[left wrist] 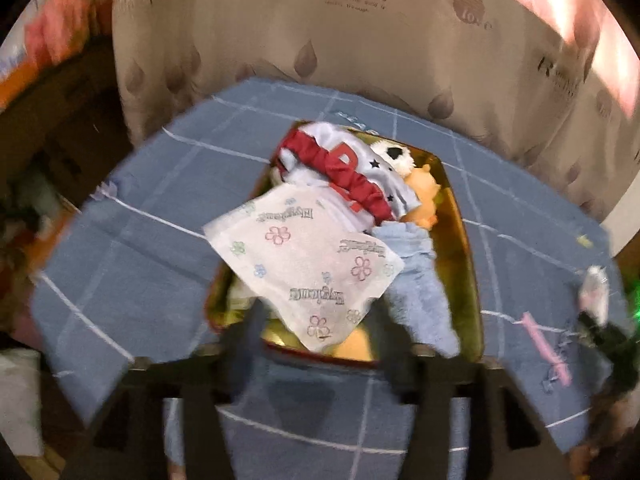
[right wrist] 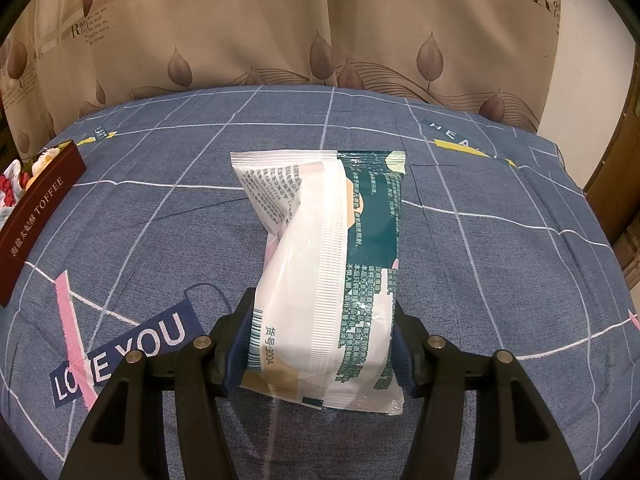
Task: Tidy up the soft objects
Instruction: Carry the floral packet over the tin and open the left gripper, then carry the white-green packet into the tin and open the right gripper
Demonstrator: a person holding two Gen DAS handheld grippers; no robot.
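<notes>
- The left gripper [left wrist: 324, 344] is standing open and empty; the flowered pack [left wrist: 308, 264] is lying just ahead, released into the tin [left wrist: 464, 248].
- The right gripper [right wrist: 320, 344] is squeezing the tissue pack [right wrist: 324, 272] between its pads, presumably for boxing next.

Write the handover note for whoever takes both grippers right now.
Left gripper: open, nothing between its fingers, poised over the near end of the tin.
Right gripper: shut on the teal-and-white pack, which lies on the blue sheet.
In the tin: red-and-white garment, flowered white packet lying on top and hanging over the left rim, blue cloth, an orange soft toy.
Done: those four are in the tin.
Left: move the pack into the tin; tuck the flowered packet inside.
</notes>
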